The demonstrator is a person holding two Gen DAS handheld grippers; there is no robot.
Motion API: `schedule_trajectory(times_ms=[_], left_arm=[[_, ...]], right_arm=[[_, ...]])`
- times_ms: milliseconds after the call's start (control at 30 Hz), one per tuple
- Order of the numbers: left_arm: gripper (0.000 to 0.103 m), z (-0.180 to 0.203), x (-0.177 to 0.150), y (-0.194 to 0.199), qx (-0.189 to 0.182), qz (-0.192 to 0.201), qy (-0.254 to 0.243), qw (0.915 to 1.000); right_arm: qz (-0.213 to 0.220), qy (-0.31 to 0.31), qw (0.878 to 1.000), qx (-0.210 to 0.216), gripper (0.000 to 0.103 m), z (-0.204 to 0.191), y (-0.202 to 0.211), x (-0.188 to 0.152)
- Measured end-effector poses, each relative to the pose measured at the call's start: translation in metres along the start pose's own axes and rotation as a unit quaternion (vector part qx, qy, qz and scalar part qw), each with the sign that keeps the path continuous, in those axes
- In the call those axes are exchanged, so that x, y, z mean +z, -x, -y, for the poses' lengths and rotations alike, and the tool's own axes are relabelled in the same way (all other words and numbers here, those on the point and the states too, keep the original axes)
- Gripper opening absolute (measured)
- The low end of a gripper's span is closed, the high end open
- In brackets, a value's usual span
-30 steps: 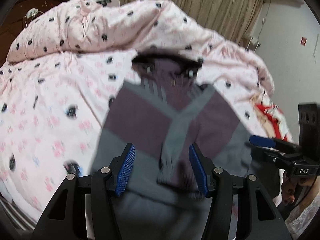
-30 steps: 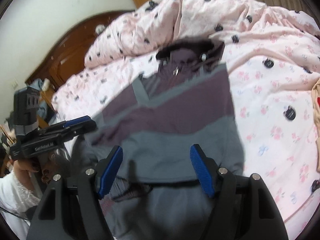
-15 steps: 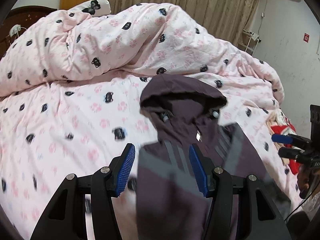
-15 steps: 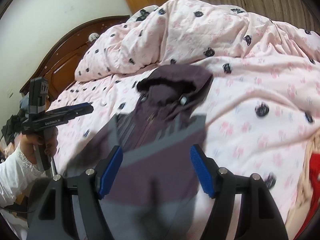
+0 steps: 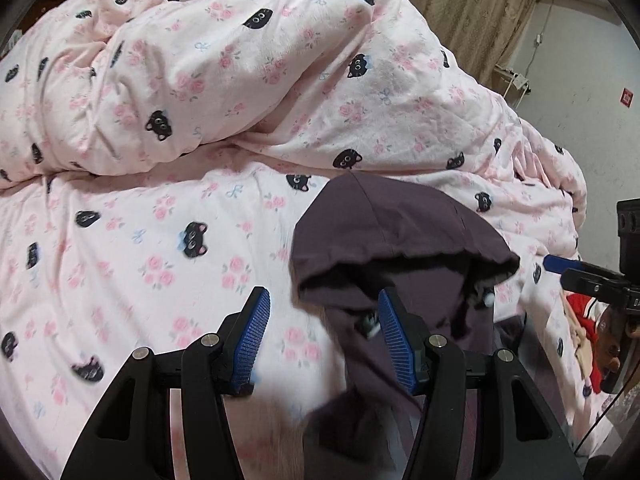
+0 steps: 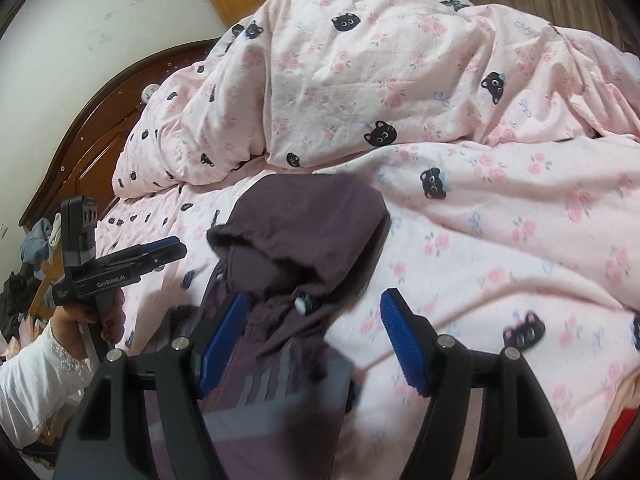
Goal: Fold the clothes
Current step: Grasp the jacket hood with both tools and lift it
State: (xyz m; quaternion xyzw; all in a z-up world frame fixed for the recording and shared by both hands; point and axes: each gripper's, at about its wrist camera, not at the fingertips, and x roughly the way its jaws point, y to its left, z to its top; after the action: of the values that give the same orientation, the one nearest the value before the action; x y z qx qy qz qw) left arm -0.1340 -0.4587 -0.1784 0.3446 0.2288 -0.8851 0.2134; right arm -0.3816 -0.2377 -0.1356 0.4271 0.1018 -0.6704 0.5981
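Observation:
A dark purple hooded jacket (image 5: 400,240) with grey panels lies on the pink cat-print bed, hood pointing away from me. It also shows in the right wrist view (image 6: 304,236), where grey stripes show low on its body. My left gripper (image 5: 324,340) is open and empty, above the hood's left edge and the sheet. My right gripper (image 6: 312,340) is open and empty, above the hood's opening and toggle. Each gripper appears in the other's view: the right one (image 5: 560,268), the left one (image 6: 160,252).
A bunched pink duvet (image 5: 240,64) is heaped behind the jacket. A dark wooden headboard (image 6: 88,148) stands at the left. Red and tan clothes (image 5: 584,320) lie at the right bed edge. Clutter (image 6: 36,248) sits beside the bed at the left.
Both grippers have moved forward over the jacket from its lower body to the hood. The jacket now lies flat on the bed. Both grippers stayed open.

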Motion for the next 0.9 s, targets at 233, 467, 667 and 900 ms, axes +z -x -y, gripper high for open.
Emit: schedule_trajectory(times_ms=[233,467,667,900], left_arm=[[0.051,-0.01,0.017,-0.022,-0.028,0.008,0.016,0.9995],[0.051,-0.02,0.029,-0.042,-0.039,0.009,0.022,0.9989],[0.051,-0.026,0.025,-0.065,-0.047,-0.009,0.037,0.9982],[0.051,-0.027,0.017,-0.082,-0.059,-0.021,0.05,0.9968]], right_arm=[[-0.006,-0.031,0.999,0.015,0.064,0.016,-0.027,0.023],[-0.012,-0.062,0.998,0.011,0.061,0.035,-0.053,0.034],[-0.02,-0.081,0.996,0.0,0.061,0.05,-0.076,0.034],[-0.019,-0.088,0.996,-0.001,0.061,0.056,-0.091,0.031]])
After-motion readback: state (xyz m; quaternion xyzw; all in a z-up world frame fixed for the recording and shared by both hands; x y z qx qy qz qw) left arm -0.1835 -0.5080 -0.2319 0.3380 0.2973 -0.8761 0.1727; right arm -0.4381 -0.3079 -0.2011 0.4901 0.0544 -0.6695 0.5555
